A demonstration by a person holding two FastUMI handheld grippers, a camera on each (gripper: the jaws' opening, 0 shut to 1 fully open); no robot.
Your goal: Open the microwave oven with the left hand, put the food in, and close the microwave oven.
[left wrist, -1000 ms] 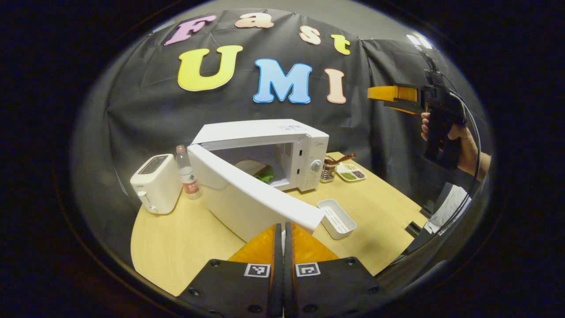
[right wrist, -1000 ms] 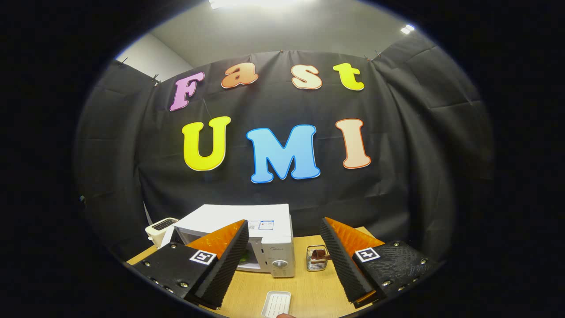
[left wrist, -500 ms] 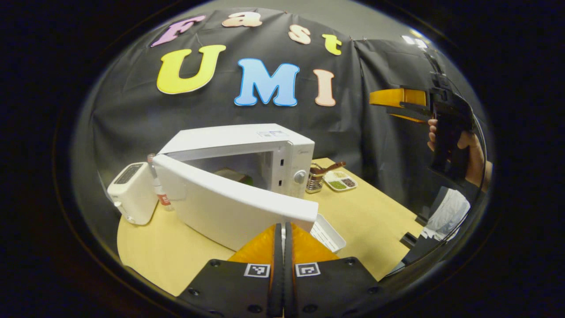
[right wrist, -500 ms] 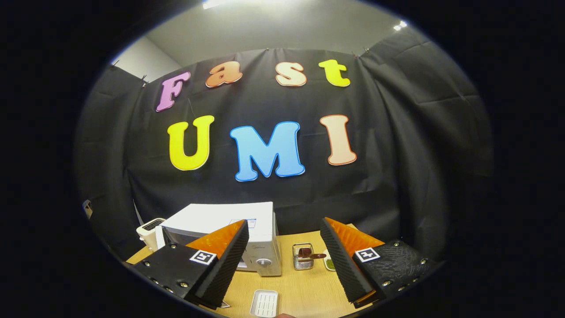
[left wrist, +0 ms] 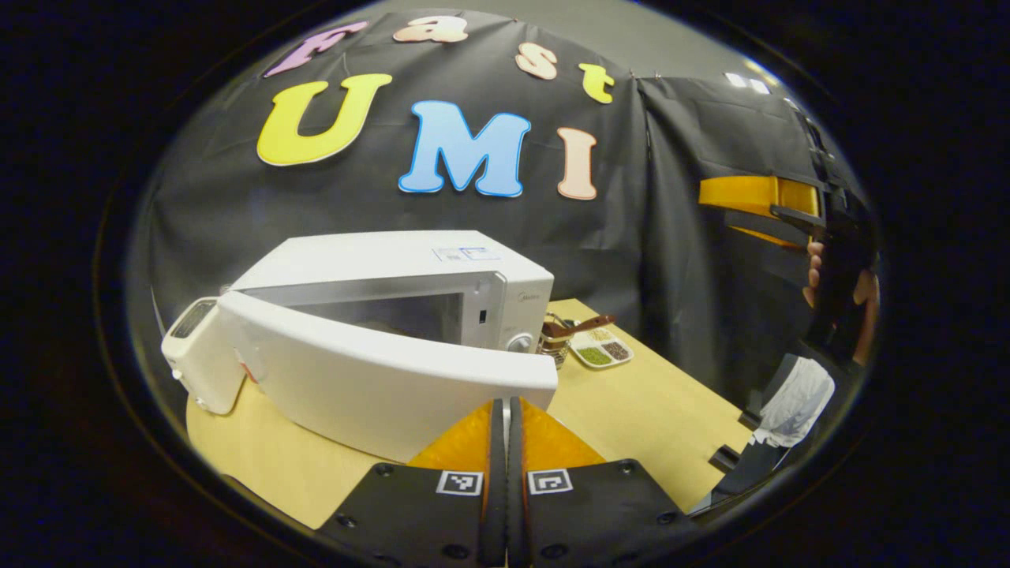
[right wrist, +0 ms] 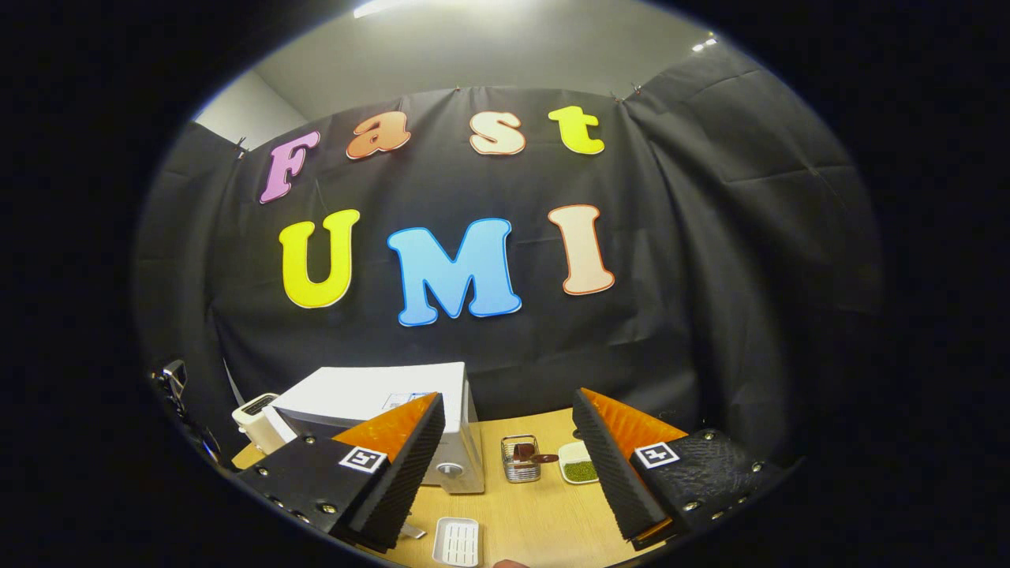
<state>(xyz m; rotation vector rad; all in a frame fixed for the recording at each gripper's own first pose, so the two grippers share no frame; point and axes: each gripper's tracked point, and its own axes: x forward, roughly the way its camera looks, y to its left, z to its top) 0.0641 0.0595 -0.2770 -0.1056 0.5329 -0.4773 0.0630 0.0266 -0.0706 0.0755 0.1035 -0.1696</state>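
Swinging inward, the microwave door (left wrist: 379, 371) now covers far more of the cavity than a second ago, and the food that showed inside then is hidden behind it. At the left, the toaster (left wrist: 193, 355) stands partly behind the door's hinge end. The left hand-held gripper (left wrist: 503, 418), fingers pressed together on nothing, sits right at the door's free edge, apparently pushing it. So the food looks loaded and the closing is well along, though a gap remains at the microwave (left wrist: 394, 268). Farther right, the right hand-held gripper (right wrist: 505, 442) hangs spread wide and empty, high above the bench (right wrist: 544, 513).
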